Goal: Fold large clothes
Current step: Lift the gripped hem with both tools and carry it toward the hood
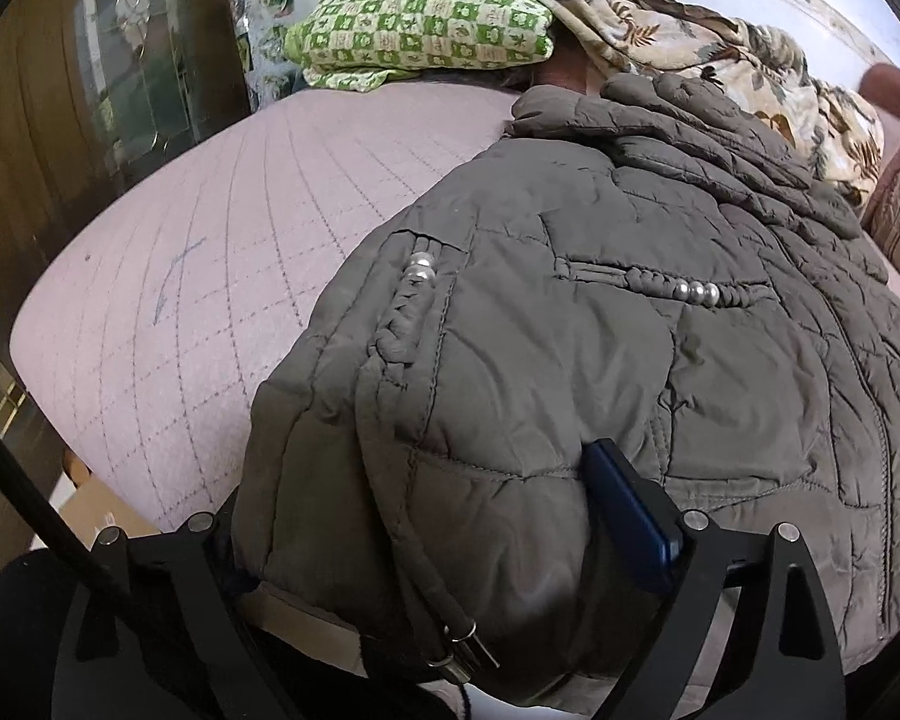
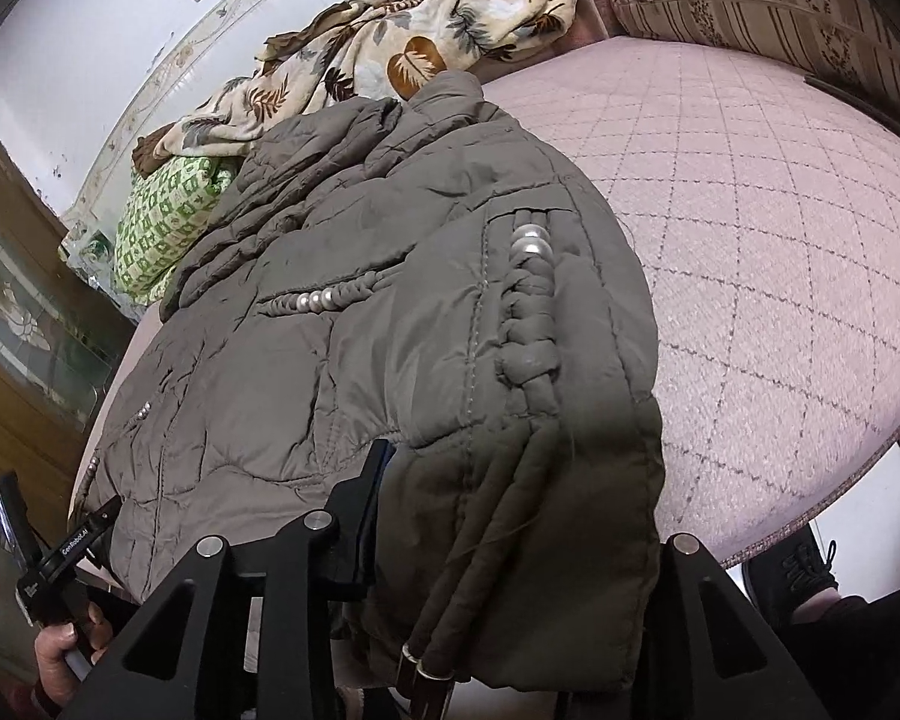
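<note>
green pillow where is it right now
The green pillow lies at the far end of the bed, under the leaf-print blanket and just beyond the jacket; the right wrist view shows it at left.

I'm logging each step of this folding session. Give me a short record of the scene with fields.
garment: grey quilted jacket, spread on the bed, hem hanging over the near edge
surface: pink quilted bed cover
trim: pearl beads on the jacket's braided pocket
left gripper: at the left hem corner, jacket between its fingers, grip unclear
right gripper: at the right hem corner, jacket between its fingers, grip unclear
behind jacket: leaf-print blanket and green checked pillow
fold state: not yet folded
</note>
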